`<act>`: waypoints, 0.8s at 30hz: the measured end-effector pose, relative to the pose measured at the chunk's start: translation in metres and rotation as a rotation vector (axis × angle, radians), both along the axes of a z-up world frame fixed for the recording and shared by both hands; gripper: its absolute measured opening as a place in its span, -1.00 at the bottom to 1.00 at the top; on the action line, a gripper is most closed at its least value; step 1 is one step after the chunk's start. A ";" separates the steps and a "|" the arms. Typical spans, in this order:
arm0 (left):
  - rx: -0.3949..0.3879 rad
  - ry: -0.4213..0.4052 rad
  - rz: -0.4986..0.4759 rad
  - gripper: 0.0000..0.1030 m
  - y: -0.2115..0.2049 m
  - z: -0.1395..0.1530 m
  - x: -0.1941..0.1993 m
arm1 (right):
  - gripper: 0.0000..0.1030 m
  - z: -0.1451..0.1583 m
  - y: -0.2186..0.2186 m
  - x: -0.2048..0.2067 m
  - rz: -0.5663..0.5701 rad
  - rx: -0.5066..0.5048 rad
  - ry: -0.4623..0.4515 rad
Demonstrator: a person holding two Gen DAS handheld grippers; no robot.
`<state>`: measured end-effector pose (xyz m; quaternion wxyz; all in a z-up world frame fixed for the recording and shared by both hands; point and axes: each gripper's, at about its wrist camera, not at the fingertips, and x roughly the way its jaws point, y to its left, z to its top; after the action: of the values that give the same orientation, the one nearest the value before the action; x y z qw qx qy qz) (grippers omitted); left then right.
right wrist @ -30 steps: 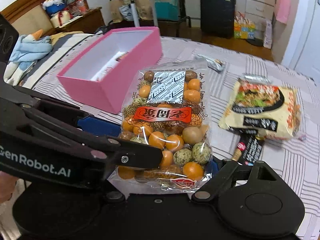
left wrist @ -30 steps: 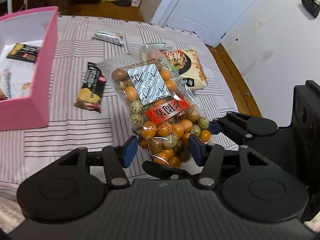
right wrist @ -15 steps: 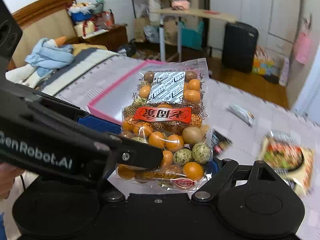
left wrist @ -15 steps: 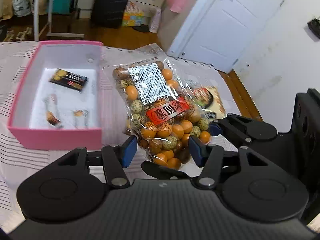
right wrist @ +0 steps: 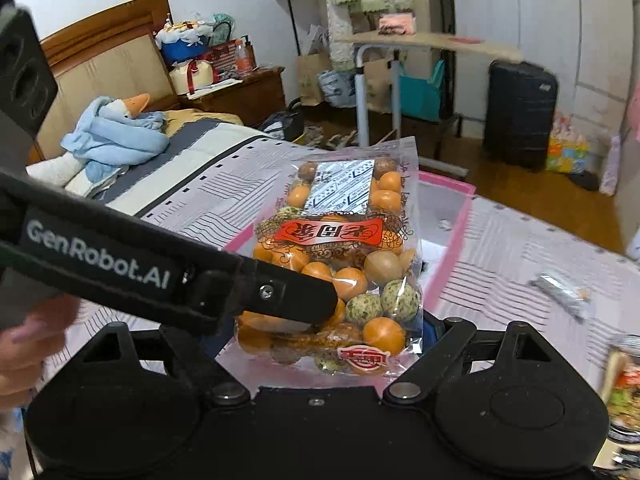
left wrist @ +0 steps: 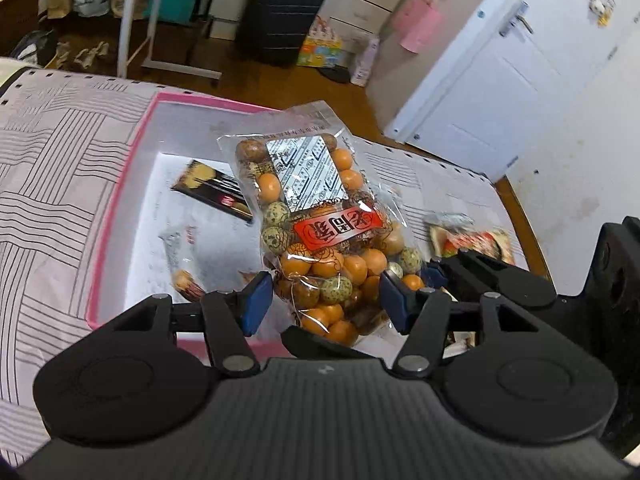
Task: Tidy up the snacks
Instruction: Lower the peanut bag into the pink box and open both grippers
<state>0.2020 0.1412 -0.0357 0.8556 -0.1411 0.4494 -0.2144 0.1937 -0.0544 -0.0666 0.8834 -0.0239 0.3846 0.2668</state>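
A clear bag of orange and speckled coated nuts (left wrist: 320, 240) hangs over the open pink box (left wrist: 120, 200). My left gripper (left wrist: 325, 304) has its blue pads against the bag's lower sides, and its jaws are opening slightly. In the right wrist view the same bag (right wrist: 340, 248) sits between the wide-set jaws of my right gripper (right wrist: 328, 340), which is shut on its bottom edge. The left gripper's black finger (right wrist: 240, 288) crosses in front of the bag and hides the right gripper's left pad. A black snack packet (left wrist: 212, 188) lies inside the box.
The box rests on a striped bedsheet (left wrist: 52, 152). A noodle packet (left wrist: 476, 240) and a silver packet (right wrist: 560, 288) lie on the sheet to the right. A person's hand (right wrist: 24, 352) shows at the left edge. A suitcase (left wrist: 280, 16) and a door (left wrist: 500, 80) stand beyond the bed.
Both grippers carried the bag leftward together, from over the loose packets on the sheet to above the pink box. The grip on the bag looks the same.
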 end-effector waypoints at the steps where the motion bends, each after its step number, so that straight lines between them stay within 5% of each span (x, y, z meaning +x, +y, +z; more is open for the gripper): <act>1: -0.013 0.013 0.006 0.12 0.006 -0.007 0.007 | 0.73 -0.004 0.005 0.005 0.005 -0.008 0.006; 14: -0.078 0.147 0.063 0.13 0.041 -0.076 0.059 | 0.75 -0.048 0.037 0.035 0.007 -0.076 0.111; 18: 0.059 0.029 0.097 0.17 0.029 -0.067 0.047 | 0.73 -0.046 0.030 0.025 -0.019 -0.110 0.065; 24: 0.105 -0.014 0.093 0.18 0.023 -0.052 0.029 | 0.73 -0.021 -0.002 0.005 -0.001 -0.068 0.048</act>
<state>0.2306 0.1637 -0.0875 0.8740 -0.1151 0.4472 -0.1513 0.1984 -0.0561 -0.0876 0.8726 -0.0474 0.4147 0.2536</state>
